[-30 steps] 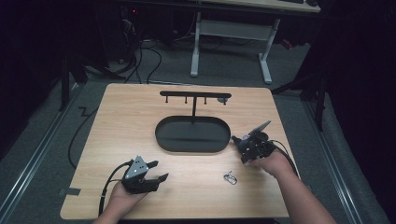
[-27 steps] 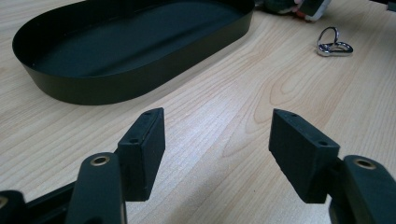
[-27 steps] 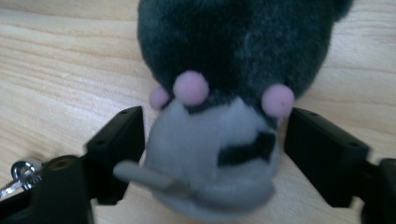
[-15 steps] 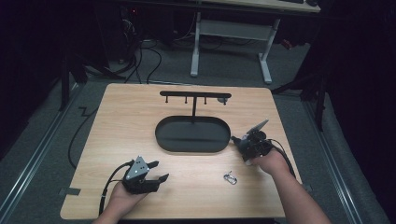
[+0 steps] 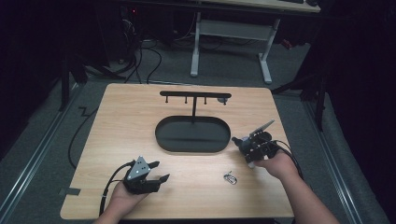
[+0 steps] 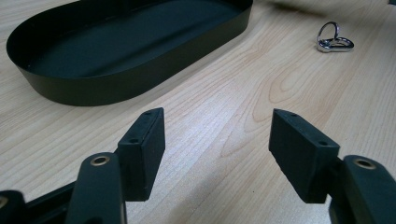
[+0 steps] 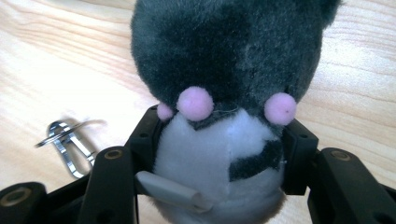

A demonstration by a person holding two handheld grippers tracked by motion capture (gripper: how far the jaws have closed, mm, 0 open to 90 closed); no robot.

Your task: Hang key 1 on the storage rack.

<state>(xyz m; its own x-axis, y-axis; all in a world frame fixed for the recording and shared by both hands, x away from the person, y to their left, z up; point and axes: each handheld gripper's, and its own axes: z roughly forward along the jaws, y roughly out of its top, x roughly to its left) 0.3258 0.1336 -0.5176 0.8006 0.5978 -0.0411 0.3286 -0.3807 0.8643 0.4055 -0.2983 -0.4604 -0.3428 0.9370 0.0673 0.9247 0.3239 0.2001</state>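
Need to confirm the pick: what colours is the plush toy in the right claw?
Dark grey and white with pink pompoms: plush toy, clearest in the right gripper view.

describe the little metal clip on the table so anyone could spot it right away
Start at the black oval metal tray mid-table on the light wooden table. Toward the person, right of centre, lies the small shiny silver metal clip, alone on bare wood: the one bright, glinting piece among black items.

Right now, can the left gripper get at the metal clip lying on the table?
Probably yes. The left gripper is open and empty, and the metal clip lies ahead of its fingers on bare wood. The black tray sits off to one side, and the right gripper holds a plush toy farther back.
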